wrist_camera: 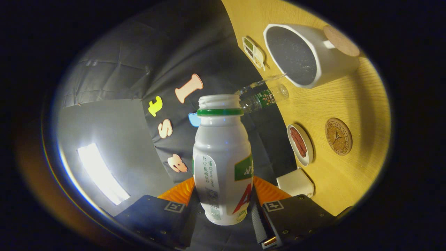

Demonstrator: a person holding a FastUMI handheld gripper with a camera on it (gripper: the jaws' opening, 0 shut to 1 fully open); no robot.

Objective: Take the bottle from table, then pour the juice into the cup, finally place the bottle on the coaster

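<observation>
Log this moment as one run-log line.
hand-held gripper: shut on bottle | bottle: uncapped, lifted, view rolled | cup: beyond, on table | coaster: bare | stage: before pour

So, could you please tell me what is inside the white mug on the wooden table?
The white mug shows a dark, speckled interior; whether liquid is there is unclear. The tool grips the white plastic bottle.
</observation>
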